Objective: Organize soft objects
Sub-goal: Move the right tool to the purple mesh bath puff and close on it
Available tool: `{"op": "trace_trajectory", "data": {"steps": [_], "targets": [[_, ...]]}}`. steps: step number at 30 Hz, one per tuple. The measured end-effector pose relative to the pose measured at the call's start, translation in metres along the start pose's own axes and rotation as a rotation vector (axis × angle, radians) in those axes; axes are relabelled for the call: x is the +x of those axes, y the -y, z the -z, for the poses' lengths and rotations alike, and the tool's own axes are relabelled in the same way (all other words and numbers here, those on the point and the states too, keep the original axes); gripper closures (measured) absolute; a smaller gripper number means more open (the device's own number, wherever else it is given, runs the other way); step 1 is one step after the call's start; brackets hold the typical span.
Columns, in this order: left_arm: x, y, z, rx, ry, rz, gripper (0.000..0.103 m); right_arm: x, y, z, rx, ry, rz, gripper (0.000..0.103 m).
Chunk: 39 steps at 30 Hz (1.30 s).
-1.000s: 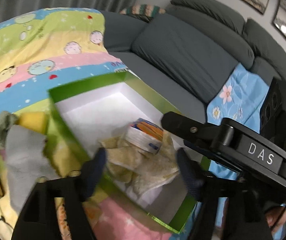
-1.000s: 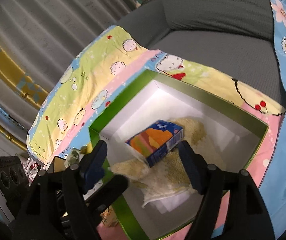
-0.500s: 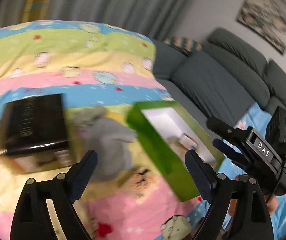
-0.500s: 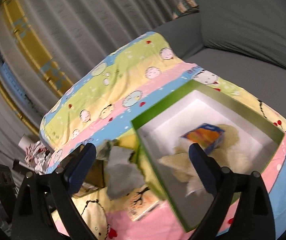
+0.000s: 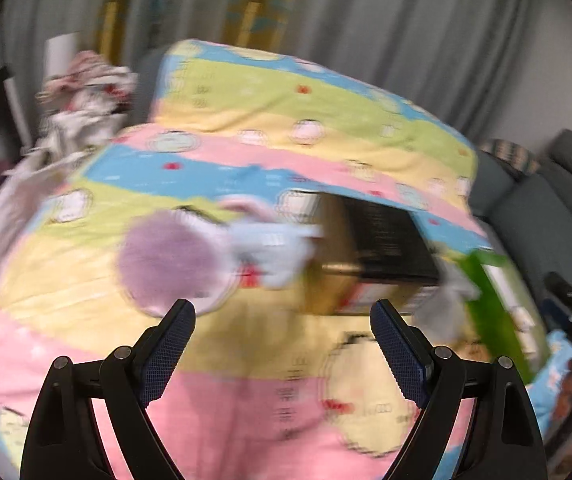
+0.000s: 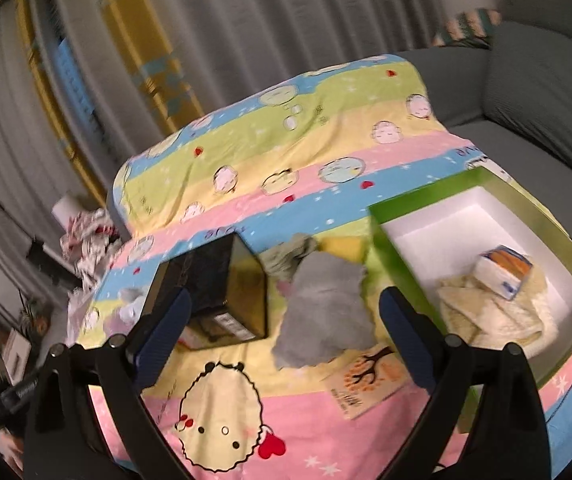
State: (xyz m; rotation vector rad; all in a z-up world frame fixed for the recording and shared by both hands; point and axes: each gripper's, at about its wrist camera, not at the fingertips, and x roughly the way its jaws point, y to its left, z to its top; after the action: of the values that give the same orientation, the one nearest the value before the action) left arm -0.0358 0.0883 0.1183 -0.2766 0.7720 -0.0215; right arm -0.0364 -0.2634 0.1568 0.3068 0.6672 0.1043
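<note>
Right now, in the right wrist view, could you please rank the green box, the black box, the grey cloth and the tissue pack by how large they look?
Largest to smallest:
1. green box
2. black box and grey cloth, which look much alike, so I would not rank them
3. tissue pack

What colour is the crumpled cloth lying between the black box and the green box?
Grey. The crumpled cloth shows best in the right wrist view.

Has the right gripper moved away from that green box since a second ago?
Yes. The right gripper hung over the green box then; now the box sits off to its right, and the grey cloth and black box lie between its open fingers.
</note>
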Motion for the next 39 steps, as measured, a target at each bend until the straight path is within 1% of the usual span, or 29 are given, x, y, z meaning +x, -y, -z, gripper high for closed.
{"op": "trace_trajectory", "data": {"steps": [2,4,8,12,14,16,19,23,26,27,30,32,34,37,39], "targets": [[0.0,-0.026,0.004,-0.027,0.018,-0.03,0.014,0.005,-0.017,0.004,-0.044,-0.013,-0.008,0.008],[0.004,-0.051,0.009,-0.073,0.024,-0.049,0.014,0.012,-0.033,0.01,-0.084,-0.052,-0.058,0.008],[0.008,-0.091,0.014,-0.182,0.007,-0.046,0.014,0.025,-0.063,0.019,-0.131,-0.109,-0.128,0.008],[0.007,-0.118,0.013,-0.276,0.025,-0.032,0.014,0.035,-0.106,0.025,-0.208,-0.142,-0.184,0.008],[0.011,-0.127,0.013,-0.307,0.008,-0.047,0.014,0.043,-0.131,0.026,-0.236,-0.168,-0.225,0.008],[0.014,-0.138,0.014,-0.335,-0.006,-0.061,0.014,0.055,-0.161,0.027,-0.277,-0.214,-0.278,0.008],[0.017,-0.152,0.016,-0.36,-0.02,-0.099,0.014,0.072,-0.203,0.028,-0.319,-0.252,-0.323,0.008],[0.021,-0.168,0.018,-0.391,-0.03,-0.137,0.014,0.1,-0.254,0.031,-0.385,-0.308,-0.329,0.008],[0.024,-0.181,0.019,-0.439,-0.042,-0.113,0.014,0.123,-0.283,0.036,-0.414,-0.357,-0.343,0.008],[0.024,-0.185,0.02,-0.461,-0.044,-0.116,0.014,0.13,-0.291,0.038,-0.423,-0.371,-0.34,0.008],[0.026,-0.193,0.021,-0.485,-0.049,-0.164,0.014,0.157,-0.316,0.044,-0.455,-0.417,-0.317,0.009],[0.027,-0.196,0.02,-0.494,-0.054,-0.182,0.014,0.177,-0.331,0.049,-0.473,-0.452,-0.297,0.01],[0.029,-0.198,0.02,-0.491,-0.064,-0.186,0.014,0.196,-0.341,0.057,-0.502,-0.475,-0.257,0.01],[0.028,-0.198,0.019,-0.48,-0.063,-0.187,0.014,0.226,-0.346,0.071,-0.535,-0.514,-0.167,0.012],[0.027,-0.2,0.018,-0.483,-0.063,-0.191,0.014,0.246,-0.344,0.082,-0.537,-0.558,-0.141,0.015]]}}
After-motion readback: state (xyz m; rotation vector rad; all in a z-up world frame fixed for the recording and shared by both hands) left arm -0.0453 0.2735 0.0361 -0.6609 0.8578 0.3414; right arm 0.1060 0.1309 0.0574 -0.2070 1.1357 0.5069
